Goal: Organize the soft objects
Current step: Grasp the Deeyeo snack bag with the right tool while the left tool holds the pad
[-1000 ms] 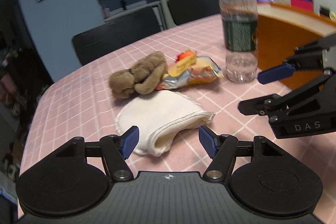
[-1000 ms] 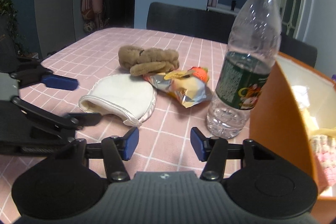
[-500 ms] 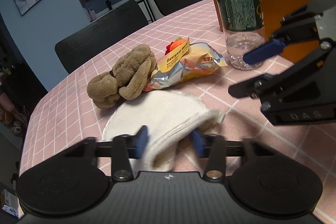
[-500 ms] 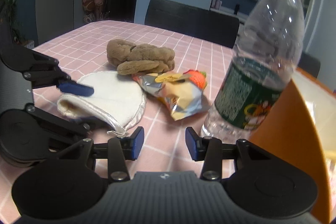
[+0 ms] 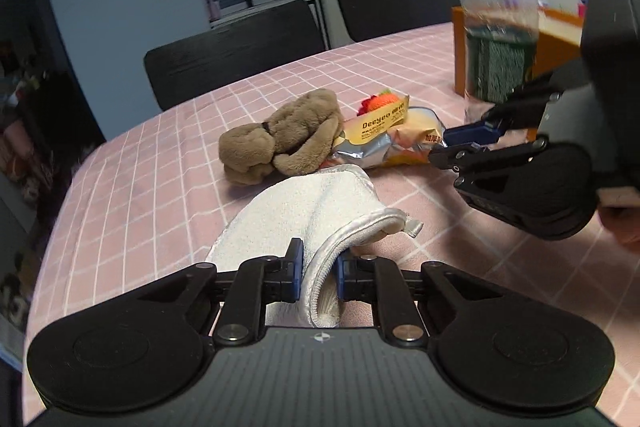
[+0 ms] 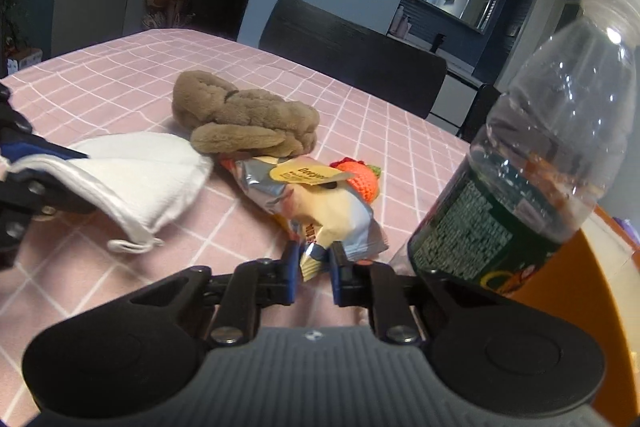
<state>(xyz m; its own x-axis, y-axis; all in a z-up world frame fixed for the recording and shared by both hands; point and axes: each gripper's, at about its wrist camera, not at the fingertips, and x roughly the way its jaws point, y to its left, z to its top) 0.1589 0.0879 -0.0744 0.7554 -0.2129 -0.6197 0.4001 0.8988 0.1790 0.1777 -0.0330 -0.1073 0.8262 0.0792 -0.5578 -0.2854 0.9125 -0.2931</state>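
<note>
A white round cloth pad (image 5: 316, 199) lies folded on the pink checked tablecloth (image 5: 152, 167). My left gripper (image 5: 319, 269) is closing on the pad's satin-edged near fold, and both pads press on it. Behind the cloth lies a brown plush toy (image 5: 280, 143), with a small orange crocheted piece (image 5: 382, 102) to its right. The right gripper (image 6: 315, 261) is closing on the near corner of a foil snack bag (image 6: 320, 203), which is pinched between its pads. In the right wrist view the plush toy (image 6: 244, 119) and the cloth pad (image 6: 152, 179) lie to the left.
A clear water bottle (image 6: 532, 163) with a dark label stands just right of the snack bag. Behind it is an orange box (image 5: 560, 39). Black chairs (image 5: 236, 47) line the table's far edge. The two grippers work close together.
Both grippers went from wide apart to nearly shut. The left one slid forward over the cloth's fold and pinched it. The right one moved in and down onto the snack bag's corner.
</note>
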